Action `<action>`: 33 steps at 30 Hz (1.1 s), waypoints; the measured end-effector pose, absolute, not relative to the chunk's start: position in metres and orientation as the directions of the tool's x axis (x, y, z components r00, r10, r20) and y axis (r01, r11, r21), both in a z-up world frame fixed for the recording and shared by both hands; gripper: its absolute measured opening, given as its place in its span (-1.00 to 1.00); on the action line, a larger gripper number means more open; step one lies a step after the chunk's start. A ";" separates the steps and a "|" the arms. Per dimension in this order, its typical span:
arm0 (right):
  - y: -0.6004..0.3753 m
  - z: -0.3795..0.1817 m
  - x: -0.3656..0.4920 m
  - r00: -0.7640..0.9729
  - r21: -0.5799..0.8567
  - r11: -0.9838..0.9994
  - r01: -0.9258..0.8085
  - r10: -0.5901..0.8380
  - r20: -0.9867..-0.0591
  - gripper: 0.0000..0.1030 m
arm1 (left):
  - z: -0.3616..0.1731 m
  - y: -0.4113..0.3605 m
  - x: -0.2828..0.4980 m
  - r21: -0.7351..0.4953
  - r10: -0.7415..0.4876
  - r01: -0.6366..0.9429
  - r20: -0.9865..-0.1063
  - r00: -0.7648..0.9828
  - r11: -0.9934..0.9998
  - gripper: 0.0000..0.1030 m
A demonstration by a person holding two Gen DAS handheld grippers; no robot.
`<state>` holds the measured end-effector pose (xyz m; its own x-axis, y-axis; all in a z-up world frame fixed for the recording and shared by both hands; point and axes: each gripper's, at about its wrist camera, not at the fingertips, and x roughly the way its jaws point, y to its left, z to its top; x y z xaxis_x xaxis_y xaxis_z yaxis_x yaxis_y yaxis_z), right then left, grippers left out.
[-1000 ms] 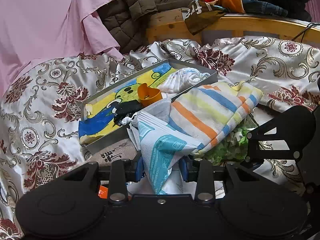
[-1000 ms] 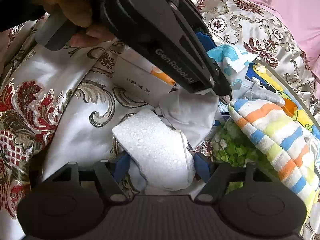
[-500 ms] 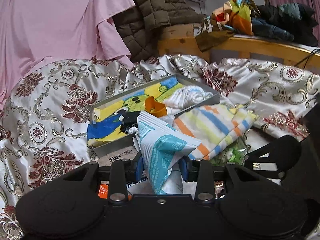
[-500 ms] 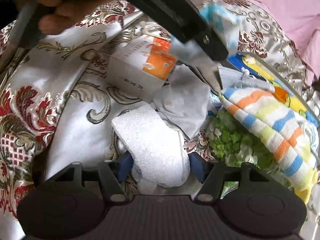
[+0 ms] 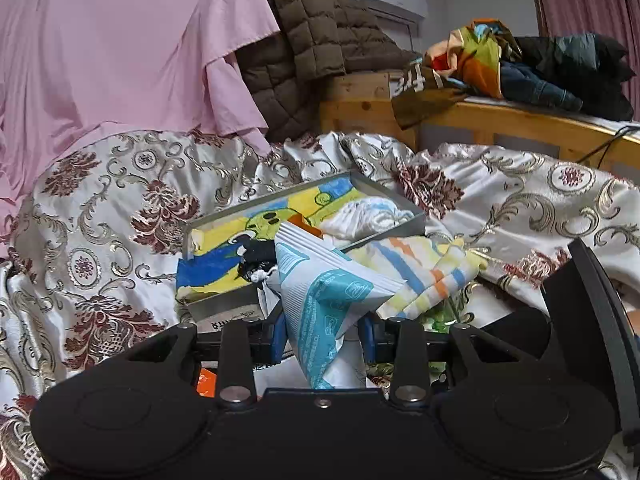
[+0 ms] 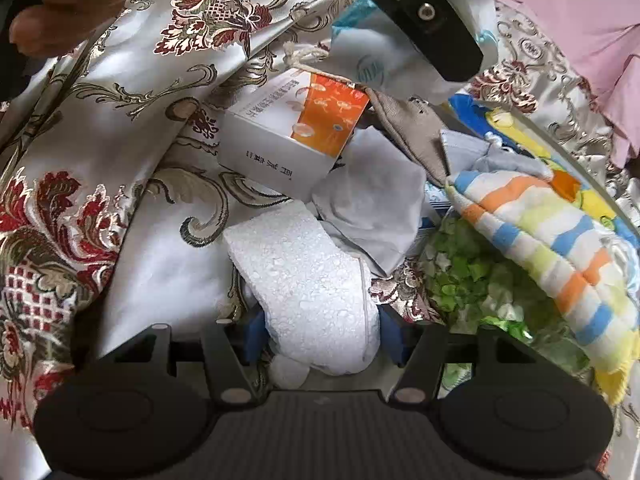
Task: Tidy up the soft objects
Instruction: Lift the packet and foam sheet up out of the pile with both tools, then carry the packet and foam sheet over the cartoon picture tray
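Note:
My left gripper (image 5: 324,338) is shut on a white-and-teal soft packet (image 5: 324,296) and holds it above the bed. Beyond it a grey tray (image 5: 416,226) holds a cartoon-print cloth (image 5: 224,264), a white cloth (image 5: 364,216) and a black item. A striped towel (image 5: 424,276) lies against the tray's near side. My right gripper (image 6: 322,338) is shut on a white textured foam piece (image 6: 308,280), which rests on the bedspread. The striped towel (image 6: 552,240) lies to its right, over a green leafy item (image 6: 472,280).
A white-and-orange box (image 6: 296,136) and grey cloths (image 6: 372,204) lie ahead of the right gripper. The left gripper's body (image 6: 432,20) crosses the top of the right view. A pink sheet (image 5: 120,48), a brown jacket (image 5: 312,48) and a wooden bed frame (image 5: 500,120) stand behind.
My left gripper has lifted the teal packet up and away from the pile. The box beneath it is now uncovered. The right gripper stays on the foam piece.

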<state>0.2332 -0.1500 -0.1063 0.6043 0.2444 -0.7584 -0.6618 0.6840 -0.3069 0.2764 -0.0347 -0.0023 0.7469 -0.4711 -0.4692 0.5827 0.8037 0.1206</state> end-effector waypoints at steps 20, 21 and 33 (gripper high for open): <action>-0.168 -0.016 0.183 0.799 -0.306 0.808 -0.504 0.302 -0.520 0.21 | 0.045 -0.005 0.245 0.031 -0.433 0.466 -0.323 0.842 0.884 -0.27; -0.171 -0.012 0.183 0.807 -0.301 0.815 -0.495 0.303 -0.507 0.21 | 0.046 -0.004 0.246 0.024 -0.428 0.459 -0.318 0.846 0.888 -0.27; -0.197 0.001 0.191 0.857 -0.261 0.878 -0.402 0.259 -0.446 0.21 | 0.047 0.007 0.251 -0.020 -0.380 0.385 -0.224 0.898 0.923 -0.27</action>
<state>0.1908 -0.1968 0.0012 0.8569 0.2594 -0.4455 -0.4016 0.8777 -0.2614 0.2511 0.0073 0.0468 0.8975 -0.3796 -0.2244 0.3852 0.9226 -0.0202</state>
